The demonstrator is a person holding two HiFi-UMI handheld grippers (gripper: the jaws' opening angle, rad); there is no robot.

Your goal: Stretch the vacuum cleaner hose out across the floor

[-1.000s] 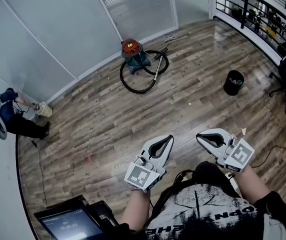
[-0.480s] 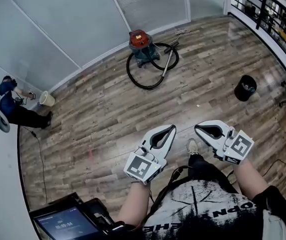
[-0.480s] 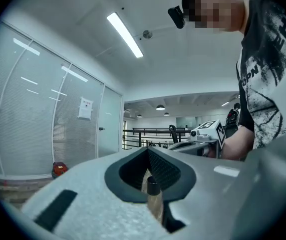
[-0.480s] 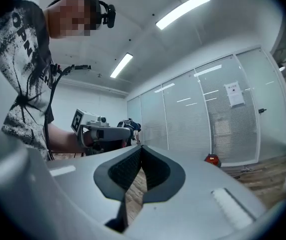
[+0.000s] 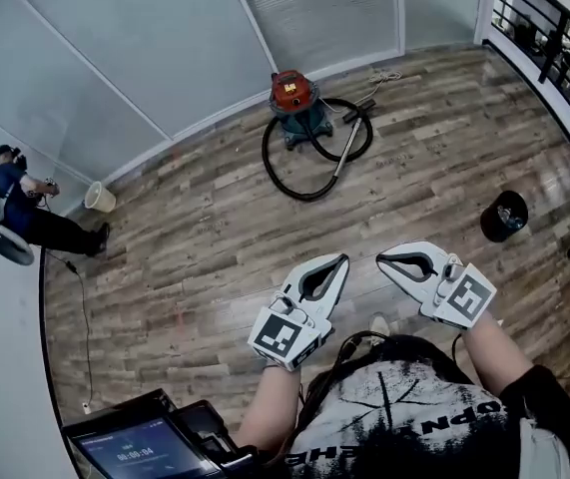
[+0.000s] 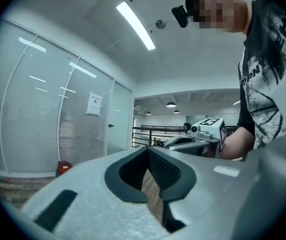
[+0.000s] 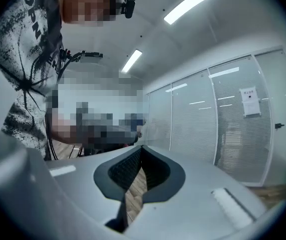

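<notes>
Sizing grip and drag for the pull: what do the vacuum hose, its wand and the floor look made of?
Hose: matte black, lying in a loose loop, so likely flexible plastic or rubber. Wand: straight, pale grey, probably metal tube. Floor: wood-grain planks with light sheen; laminate, vinyl or real wood, can't tell.
</notes>
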